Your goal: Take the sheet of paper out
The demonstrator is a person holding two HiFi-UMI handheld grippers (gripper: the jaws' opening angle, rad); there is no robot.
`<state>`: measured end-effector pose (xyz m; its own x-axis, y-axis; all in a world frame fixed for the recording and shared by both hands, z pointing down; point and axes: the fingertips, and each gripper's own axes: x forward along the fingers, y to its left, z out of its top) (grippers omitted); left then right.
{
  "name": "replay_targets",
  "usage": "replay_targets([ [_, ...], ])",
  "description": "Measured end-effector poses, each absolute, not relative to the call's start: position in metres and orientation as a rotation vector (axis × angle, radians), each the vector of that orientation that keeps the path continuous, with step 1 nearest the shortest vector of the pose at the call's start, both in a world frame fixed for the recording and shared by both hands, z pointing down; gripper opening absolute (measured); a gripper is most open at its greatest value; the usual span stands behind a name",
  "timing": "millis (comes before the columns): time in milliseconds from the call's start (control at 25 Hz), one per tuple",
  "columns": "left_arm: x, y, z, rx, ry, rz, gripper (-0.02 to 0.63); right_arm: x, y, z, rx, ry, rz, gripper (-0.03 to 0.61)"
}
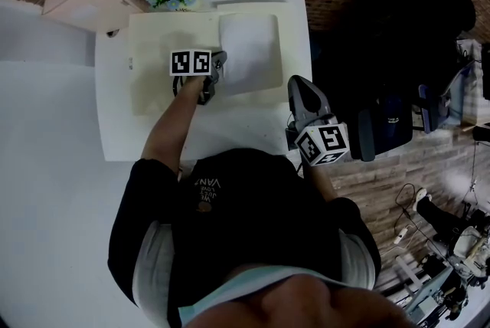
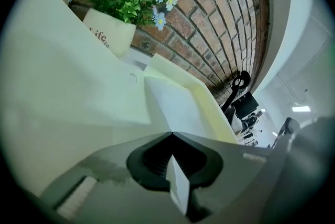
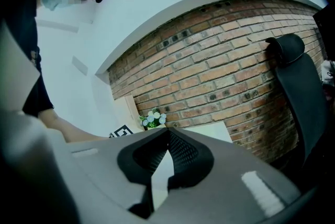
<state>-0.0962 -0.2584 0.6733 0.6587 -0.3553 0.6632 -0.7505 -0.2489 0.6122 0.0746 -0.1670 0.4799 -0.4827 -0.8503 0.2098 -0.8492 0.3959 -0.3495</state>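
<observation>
- Pinching the left edge of the sheet of paper with the left hand-held gripper, jaws pressed together on it. Judged so from the pale strip in the hollow behind the tips.
- Lying flat on the right part of a cream folder on the white surface: that is where to find the sheet. Not lifted, not slid clear.
- Hanging at the surface's right edge with the right hand-held gripper, jaws together on nothing, apart from the sheet.
- Judged progress: grasp made, removal itself not begun.
- Left to do: draw the sheet off the folder and clear of it.
- Hard to say whether folder, tray or box lid.
- Along the sheet's far side in the left gripper view, a raised cream flap; unclear whether tucked over the sheet's edge.
- No telling how deep the bite on the sheet goes, being masked by the jaws themselves.
- Very dark at the head view's right; only a black chair made out there.
- Covered by the person's head and shoulders along the surface's near edge.
- Well away from the work at the brick wall: a flower pot.
</observation>
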Motion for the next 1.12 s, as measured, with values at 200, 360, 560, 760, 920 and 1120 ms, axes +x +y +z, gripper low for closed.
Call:
replay_targets([
  [200, -0.102, -0.254, 0.662, 1.884, -0.882, 0.473, 0.002, 0.070, -0.167, 0.478, -1.567, 2.641, -0.651, 0.000],
  [360, -0.109, -0.250, 0.654, 1.911, -0.899, 0.460, 0.002, 0.066, -0.166, 0.476, -1.540, 2.656, -0.644, 0.000],
  [560, -0.119, -0.244, 0.645, 1.928, -0.928, 0.443, 0.002, 0.060, -0.164, 0.477, -1.501, 2.680, -0.646, 0.000],
  [760, -0.133, -0.239, 0.634, 1.961, -0.981, 0.448, 0.002, 0.052, -0.164, 0.475, -1.453, 2.709, -0.643, 0.000],
  [920, -0.146, -0.234, 0.624, 1.976, -1.024, 0.445, 0.002, 0.048, -0.163, 0.474, -1.420, 2.728, -0.637, 0.000],
  [1120, -0.160, -0.227, 0.608, 2.016, -1.077, 0.457, 0.002, 0.041, -0.162, 0.473, -1.376, 2.756, -0.634, 0.000],
])
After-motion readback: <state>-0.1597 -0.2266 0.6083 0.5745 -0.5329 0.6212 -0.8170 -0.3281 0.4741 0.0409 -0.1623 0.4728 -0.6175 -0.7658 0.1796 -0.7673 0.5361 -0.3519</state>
